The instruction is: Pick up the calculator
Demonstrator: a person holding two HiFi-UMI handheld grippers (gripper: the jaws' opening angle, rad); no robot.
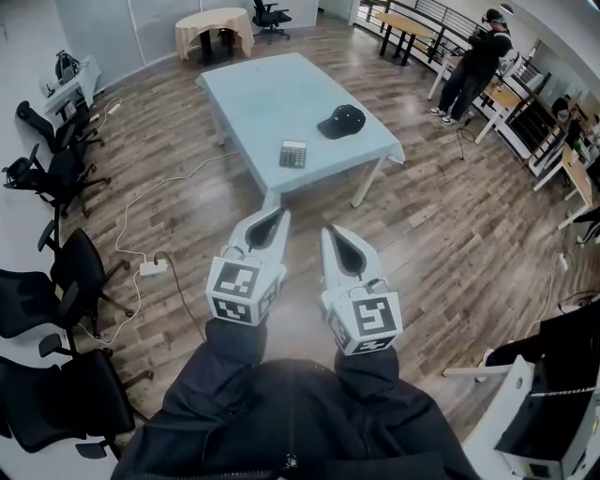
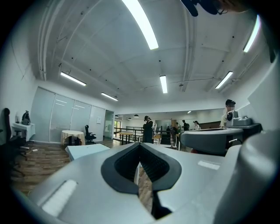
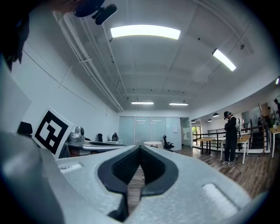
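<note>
The dark calculator (image 1: pixel 292 154) lies flat near the front edge of a pale blue table (image 1: pixel 262 89), with a black cap (image 1: pixel 341 121) to its right. My left gripper (image 1: pixel 279 214) and right gripper (image 1: pixel 330 230) are held side by side over the wooden floor, short of the table and pointing toward it. Both are shut, with nothing between the jaws. In the left gripper view the gripper (image 2: pixel 140 144) has its pads meeting, and the table (image 2: pixel 87 151) shows beyond it. The right gripper view shows the gripper (image 3: pixel 140 146) closed too. Neither gripper view shows the calculator.
Black office chairs (image 1: pixel 56 281) line the left wall. A power strip (image 1: pixel 152 268) with white cables lies on the floor left of the grippers. A person (image 1: pixel 473 66) stands at the far right by wooden desks. A covered round table (image 1: pixel 214 28) is at the back.
</note>
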